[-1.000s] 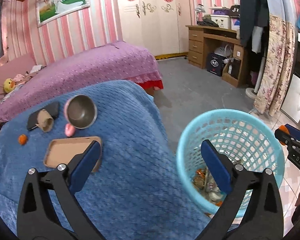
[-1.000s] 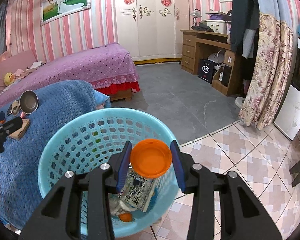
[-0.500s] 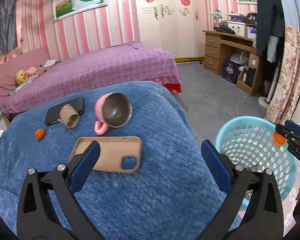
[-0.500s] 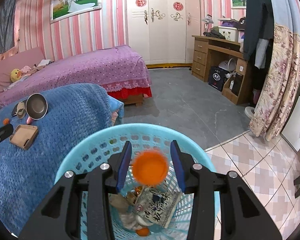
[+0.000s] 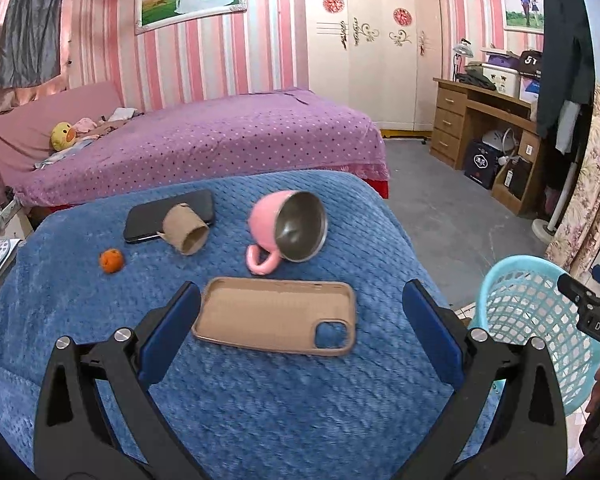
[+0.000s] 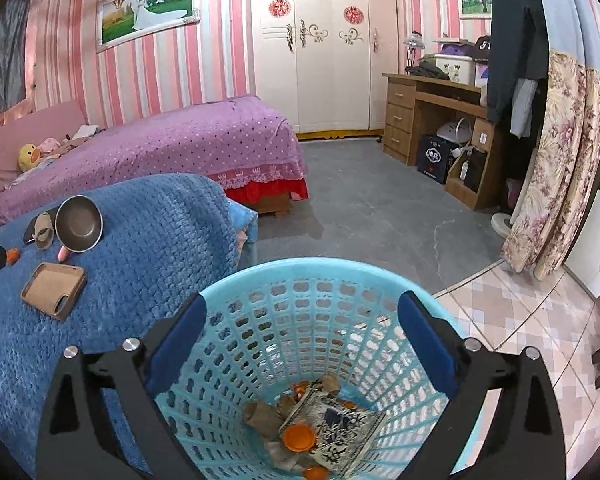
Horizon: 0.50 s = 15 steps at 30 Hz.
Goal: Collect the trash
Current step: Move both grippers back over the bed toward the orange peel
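Note:
My right gripper (image 6: 302, 340) is open and empty above the light blue trash basket (image 6: 260, 280). Inside the basket an orange lid (image 6: 299, 437) lies on a printed wrapper (image 6: 336, 428) with other scraps. My left gripper (image 5: 300, 328) is open and empty over the blue blanket (image 5: 260, 400), just short of a tan phone case (image 5: 276, 320). Beyond it lie a cardboard tube (image 5: 185, 229), a small orange piece (image 5: 111, 261), a tipped pink mug (image 5: 288, 231) and a black phone (image 5: 148, 222). The basket also shows in the left wrist view (image 5: 540, 320).
A purple bed (image 5: 204, 144) stands behind the blanket-covered surface. A wooden desk (image 6: 432, 120) with boxes under it and a floral curtain (image 6: 556, 168) are at the right. Grey floor (image 6: 380, 216) and tiles (image 6: 520, 312) surround the basket.
My right gripper opened and the orange lid dropped into the basket. My left gripper swung left from the basket toward the items on the blanket.

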Each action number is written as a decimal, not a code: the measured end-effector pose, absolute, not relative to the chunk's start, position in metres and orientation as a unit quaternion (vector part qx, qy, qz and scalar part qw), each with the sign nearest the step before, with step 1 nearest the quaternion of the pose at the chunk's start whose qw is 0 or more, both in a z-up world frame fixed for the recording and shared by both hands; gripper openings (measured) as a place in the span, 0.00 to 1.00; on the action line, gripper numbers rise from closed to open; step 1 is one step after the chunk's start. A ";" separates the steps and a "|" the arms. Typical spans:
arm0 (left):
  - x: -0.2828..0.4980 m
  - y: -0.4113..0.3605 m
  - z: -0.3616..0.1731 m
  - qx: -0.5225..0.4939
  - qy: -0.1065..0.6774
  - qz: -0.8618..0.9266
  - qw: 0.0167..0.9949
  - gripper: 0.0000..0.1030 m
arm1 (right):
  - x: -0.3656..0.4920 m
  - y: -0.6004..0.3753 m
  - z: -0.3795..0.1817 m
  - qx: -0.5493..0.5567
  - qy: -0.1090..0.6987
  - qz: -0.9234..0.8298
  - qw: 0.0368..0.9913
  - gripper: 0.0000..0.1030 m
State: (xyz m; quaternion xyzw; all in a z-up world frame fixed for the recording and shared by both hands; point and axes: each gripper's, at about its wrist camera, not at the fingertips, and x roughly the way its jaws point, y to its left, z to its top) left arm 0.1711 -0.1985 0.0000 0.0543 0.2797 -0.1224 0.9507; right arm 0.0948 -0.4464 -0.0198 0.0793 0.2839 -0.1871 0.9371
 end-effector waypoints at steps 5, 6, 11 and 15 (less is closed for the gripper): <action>0.178 -0.181 0.004 0.049 0.272 -0.115 0.954 0.95 | 0.099 -0.436 -0.021 0.066 0.288 -0.189 0.936 0.94; 0.179 -0.177 0.004 0.048 0.270 -0.112 0.955 0.95 | 0.100 -0.434 -0.021 0.064 0.289 -0.188 0.936 0.95; 0.194 -0.154 0.012 0.035 0.262 -0.099 0.959 0.95 | 0.107 -0.419 -0.017 0.057 0.285 -0.181 0.939 0.95; 0.209 -0.135 0.023 0.039 0.250 -0.079 0.964 0.95 | 0.114 -0.404 -0.011 0.045 0.279 -0.173 0.943 0.95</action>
